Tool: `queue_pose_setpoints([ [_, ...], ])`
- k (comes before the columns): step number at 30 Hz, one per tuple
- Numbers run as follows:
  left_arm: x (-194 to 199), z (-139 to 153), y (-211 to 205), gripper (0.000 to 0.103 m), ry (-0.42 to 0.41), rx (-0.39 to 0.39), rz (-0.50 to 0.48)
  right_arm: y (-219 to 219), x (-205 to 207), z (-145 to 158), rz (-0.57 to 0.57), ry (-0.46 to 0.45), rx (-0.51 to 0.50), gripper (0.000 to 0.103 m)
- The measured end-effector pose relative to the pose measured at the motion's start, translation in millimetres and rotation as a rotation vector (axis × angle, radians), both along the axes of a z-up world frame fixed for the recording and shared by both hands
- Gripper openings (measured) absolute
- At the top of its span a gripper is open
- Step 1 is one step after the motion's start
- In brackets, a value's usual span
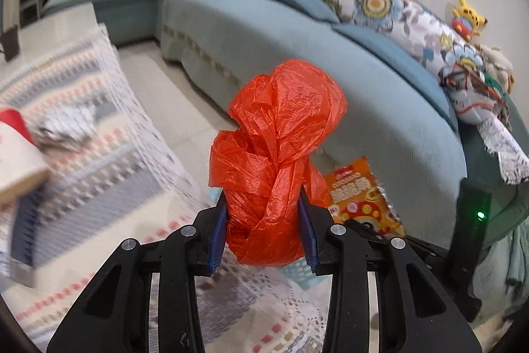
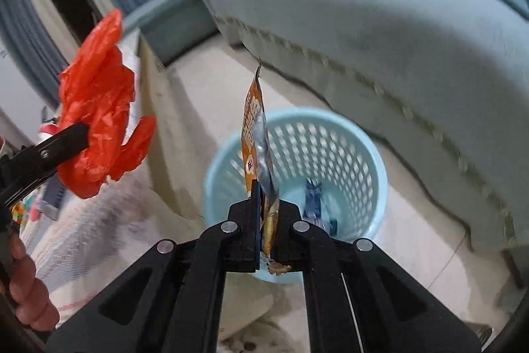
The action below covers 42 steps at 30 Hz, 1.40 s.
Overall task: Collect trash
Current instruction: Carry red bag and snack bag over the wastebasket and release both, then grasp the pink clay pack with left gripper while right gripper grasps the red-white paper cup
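Observation:
My left gripper is shut on a crumpled orange plastic bag and holds it in the air above the table edge. The bag also shows in the right wrist view, to the left of the bin. My right gripper is shut on an orange snack wrapper, held edge-on above a light blue perforated trash bin on the floor. The wrapper also shows in the left wrist view. Blue wrappers lie inside the bin.
A table with a patterned cloth is at the left, with crumpled foil and a paper cup on it. A blue sofa with cushions and plush toys runs behind the bin. A black device stands at the right.

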<state>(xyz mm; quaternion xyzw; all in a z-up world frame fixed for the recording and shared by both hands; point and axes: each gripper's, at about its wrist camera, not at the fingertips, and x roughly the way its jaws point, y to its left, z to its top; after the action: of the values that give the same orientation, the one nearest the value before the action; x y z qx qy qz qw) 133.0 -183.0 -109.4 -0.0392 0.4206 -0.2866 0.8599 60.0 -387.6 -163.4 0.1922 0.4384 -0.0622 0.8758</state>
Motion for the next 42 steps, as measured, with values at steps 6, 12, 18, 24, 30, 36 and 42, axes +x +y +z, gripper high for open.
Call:
queue_pose_setpoints([
  [6, 1, -28, -18, 0.047, 0.037, 0.041, -0.041, -6, 7, -36, -0.019, 0.083, -0.028, 0.003],
  [12, 2, -27, -14, 0.064, 0.027, 0.057, -0.023, -5, 17, -57, -0.023, 0.119, -0.009, 0.018],
  [18, 2, -24, -4, 0.064, 0.036, 0.046, -0.008, -4, 12, -56, -0.037, 0.104, -0.009, 0.058],
  [24, -4, -17, 7, 0.064, 0.036, 0.038, 0.01, 3, 5, -49, -0.011, 0.093, -0.016, 0.058],
  [30, -20, 11, 38, 0.064, -0.01, 0.019, 0.045, 32, -4, 1, 0.045, -0.006, -0.078, 0.058],
  [36, -36, 58, 100, 0.064, -0.097, -0.013, 0.14, 81, -5, 60, 0.141, -0.132, -0.114, 0.058],
  [42, -49, 88, 195, 0.064, -0.158, -0.039, 0.314, 154, 7, 99, 0.289, -0.243, -0.132, 0.058],
])
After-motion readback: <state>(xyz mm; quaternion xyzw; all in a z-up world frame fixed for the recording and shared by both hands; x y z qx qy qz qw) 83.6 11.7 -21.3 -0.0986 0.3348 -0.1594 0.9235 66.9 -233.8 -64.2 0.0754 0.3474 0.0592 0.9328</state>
